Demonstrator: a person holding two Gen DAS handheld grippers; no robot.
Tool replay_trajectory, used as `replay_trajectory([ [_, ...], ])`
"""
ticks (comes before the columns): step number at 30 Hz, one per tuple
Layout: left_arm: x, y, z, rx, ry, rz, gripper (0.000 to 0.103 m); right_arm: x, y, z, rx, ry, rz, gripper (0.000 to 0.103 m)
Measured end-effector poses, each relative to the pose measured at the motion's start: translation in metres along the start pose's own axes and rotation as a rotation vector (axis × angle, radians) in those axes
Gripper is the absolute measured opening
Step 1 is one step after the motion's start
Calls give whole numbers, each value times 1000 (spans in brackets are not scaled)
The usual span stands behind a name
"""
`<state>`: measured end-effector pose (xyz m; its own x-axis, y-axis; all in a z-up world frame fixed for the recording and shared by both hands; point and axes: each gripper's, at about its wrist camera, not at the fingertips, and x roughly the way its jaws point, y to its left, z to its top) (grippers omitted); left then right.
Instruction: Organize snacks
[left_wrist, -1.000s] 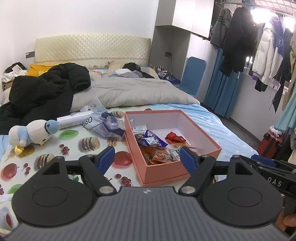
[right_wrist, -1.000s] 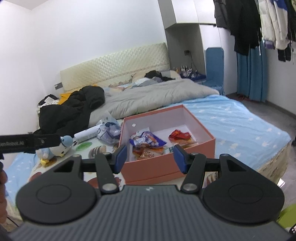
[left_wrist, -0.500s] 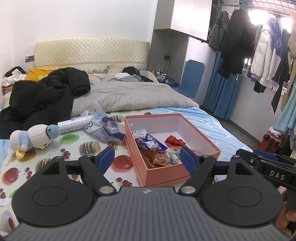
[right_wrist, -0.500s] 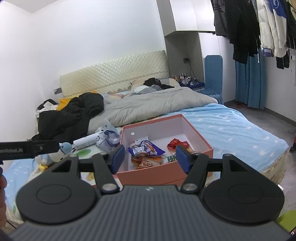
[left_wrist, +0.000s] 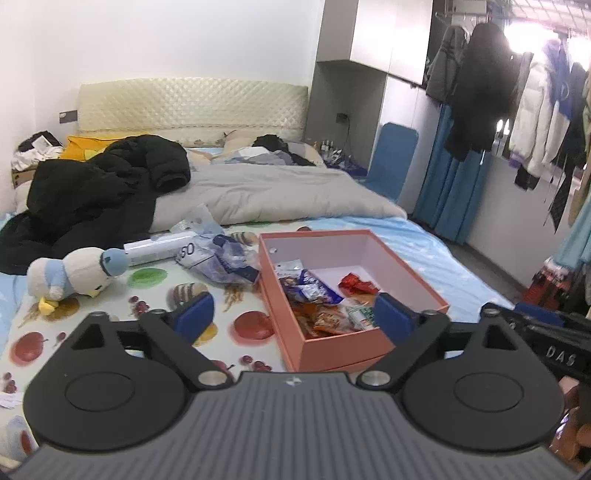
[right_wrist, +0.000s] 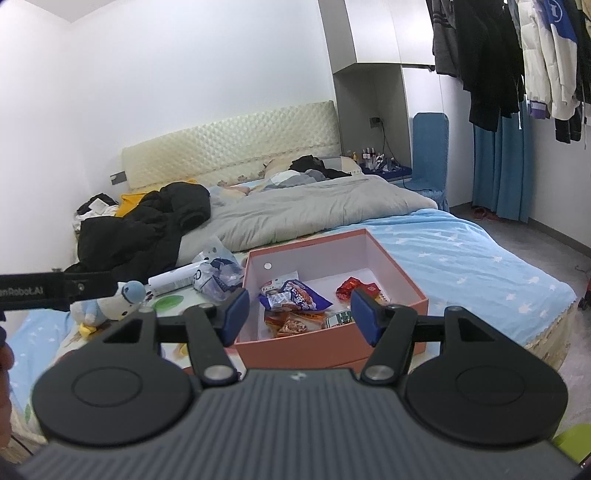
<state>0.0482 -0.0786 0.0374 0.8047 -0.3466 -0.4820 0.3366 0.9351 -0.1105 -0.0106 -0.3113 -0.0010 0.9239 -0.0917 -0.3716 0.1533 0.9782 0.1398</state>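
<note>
An open pink box (left_wrist: 332, 350) sits on the bed's fruit-print mat and holds several snack packets: a blue one (left_wrist: 314, 290), a red one (left_wrist: 356, 284) and orange ones (left_wrist: 325, 319). The box also shows in the right wrist view (right_wrist: 295, 345), with the blue packet (right_wrist: 295, 295) inside. My left gripper (left_wrist: 293, 319) is open and empty, held back from the box's near side. My right gripper (right_wrist: 299, 314) is open and empty, above the box's near edge.
A clear plastic bag (left_wrist: 221, 254) and a white tube (left_wrist: 155, 247) lie left of the box. A plush penguin (left_wrist: 74, 273) lies further left. A black coat (left_wrist: 103, 192) and grey duvet (left_wrist: 277, 195) cover the far bed. Clothes hang at right.
Both grippers have drawn back and risen a little from the box. Both stay open and empty. Nothing on the bed has moved.
</note>
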Motion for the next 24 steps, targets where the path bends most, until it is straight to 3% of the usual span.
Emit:
replay_trajectory([
  [2, 2, -2, 0, 18, 7, 21, 100, 2, -1, 1, 1, 9, -11, 66],
  [4, 3, -1, 0, 24, 12, 31, 101, 4, -1, 2, 0, 11, -22, 93],
  [6, 4, 0, 0, 18, 10, 31, 101, 3, -1, 3, -17, -2, -36, 103],
  [24, 8, -9, -1, 12, 24, 31, 101, -1, -5, 2, 4, -10, -30, 103],
])
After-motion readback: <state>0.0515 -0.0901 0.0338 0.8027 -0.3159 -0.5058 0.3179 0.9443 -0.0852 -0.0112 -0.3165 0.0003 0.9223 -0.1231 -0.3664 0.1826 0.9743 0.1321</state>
